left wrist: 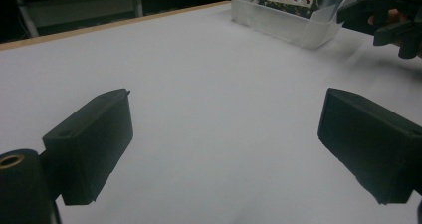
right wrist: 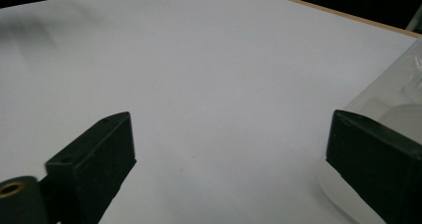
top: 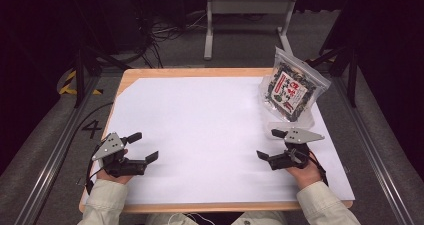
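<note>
Nearest you, your cream sleeves rest at the near edge of the white sheet [top: 210, 130] covering the light wooden table [top: 150, 72]; dark floor and cables lie beyond. Your left gripper [top: 142, 146] and right gripper [top: 269, 144] sit with jaws spread wide, empty. The clear plastic tub [left wrist: 293, 22] holding the printed seaweed bag [top: 291, 87] stands just beyond your right gripper.

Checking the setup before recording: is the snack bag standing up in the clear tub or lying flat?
Standing: the snack bag leans upright in the clear tub, its top rising above the rim.
</note>
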Demonstrator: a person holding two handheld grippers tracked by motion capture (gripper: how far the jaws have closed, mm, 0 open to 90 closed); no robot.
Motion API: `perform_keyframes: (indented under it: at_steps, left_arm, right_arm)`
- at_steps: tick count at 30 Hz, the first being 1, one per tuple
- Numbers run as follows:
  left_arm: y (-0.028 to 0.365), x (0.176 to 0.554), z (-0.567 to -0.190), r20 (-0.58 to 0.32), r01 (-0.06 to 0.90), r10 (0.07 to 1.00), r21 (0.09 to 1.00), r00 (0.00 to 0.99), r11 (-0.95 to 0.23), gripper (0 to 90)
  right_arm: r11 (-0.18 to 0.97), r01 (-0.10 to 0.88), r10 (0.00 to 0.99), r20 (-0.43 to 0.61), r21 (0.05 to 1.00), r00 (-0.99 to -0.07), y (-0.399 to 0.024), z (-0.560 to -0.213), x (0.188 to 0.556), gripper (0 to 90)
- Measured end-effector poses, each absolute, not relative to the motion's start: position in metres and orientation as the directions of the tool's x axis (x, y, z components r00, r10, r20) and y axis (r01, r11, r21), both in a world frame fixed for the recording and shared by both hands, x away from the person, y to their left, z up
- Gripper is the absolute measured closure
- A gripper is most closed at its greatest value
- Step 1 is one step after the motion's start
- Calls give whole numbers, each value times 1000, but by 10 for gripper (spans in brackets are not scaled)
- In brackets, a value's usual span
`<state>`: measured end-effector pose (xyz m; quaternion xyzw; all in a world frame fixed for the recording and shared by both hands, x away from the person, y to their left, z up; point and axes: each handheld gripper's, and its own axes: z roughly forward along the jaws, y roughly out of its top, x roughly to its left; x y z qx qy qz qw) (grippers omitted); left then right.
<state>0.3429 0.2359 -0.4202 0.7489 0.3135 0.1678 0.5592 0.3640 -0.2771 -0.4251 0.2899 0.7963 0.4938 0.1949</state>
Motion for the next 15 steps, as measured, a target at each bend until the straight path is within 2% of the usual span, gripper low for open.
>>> perform_keyframes:
  at_steps: [6, 15]
  left_arm:
    - [234, 344, -422, -95, 285, 652, 939, 752, -192, 79]
    - [232, 347, -426, -99, 302, 652, 931, 751, -207, 79]
  right_arm:
    - [302, 304, 666, 28, 904, -746, -281, -436, 369, 67]
    - [312, 302, 650, 29, 901, -760, -280, -436, 367, 56]
